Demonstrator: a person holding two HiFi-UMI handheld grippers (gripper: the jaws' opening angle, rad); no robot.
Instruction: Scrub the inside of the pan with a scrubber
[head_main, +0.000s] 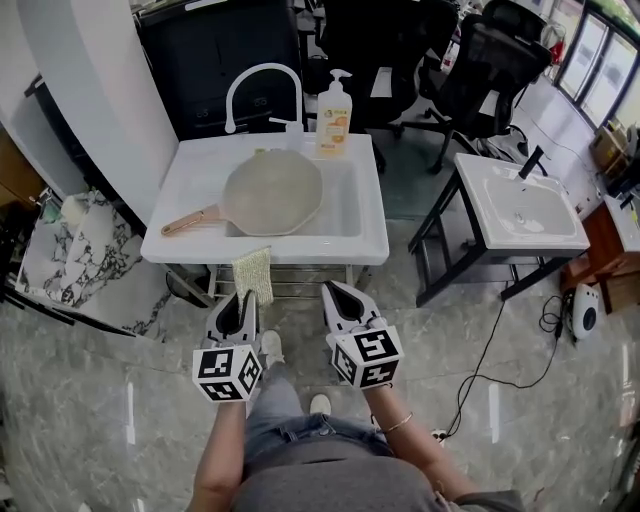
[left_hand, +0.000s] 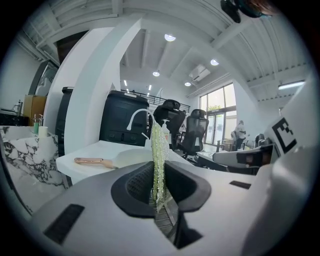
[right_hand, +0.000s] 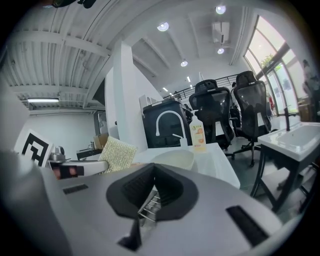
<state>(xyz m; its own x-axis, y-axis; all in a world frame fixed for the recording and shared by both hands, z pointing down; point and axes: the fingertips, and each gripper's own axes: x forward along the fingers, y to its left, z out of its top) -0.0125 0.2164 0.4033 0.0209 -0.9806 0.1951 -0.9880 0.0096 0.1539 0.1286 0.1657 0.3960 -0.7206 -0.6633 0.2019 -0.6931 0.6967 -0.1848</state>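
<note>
Just one pan (head_main: 272, 193), and one scrubber (head_main: 254, 275) in left gripper (head_main: 243, 300)

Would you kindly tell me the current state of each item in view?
left gripper: shut on the scrubber.
right gripper: shut, empty.
pan: open side up in the sink, untouched.
scrubber: clamped, clear of the pan.
soap bottle: upright at the sink's back edge.

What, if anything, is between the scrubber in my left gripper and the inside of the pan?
Nothing visible. The scrubber, clamped in the left gripper, hangs before the sink's front rim. The pan lies beyond, its inside bare. The soap bottle and faucet stand behind it.
</note>
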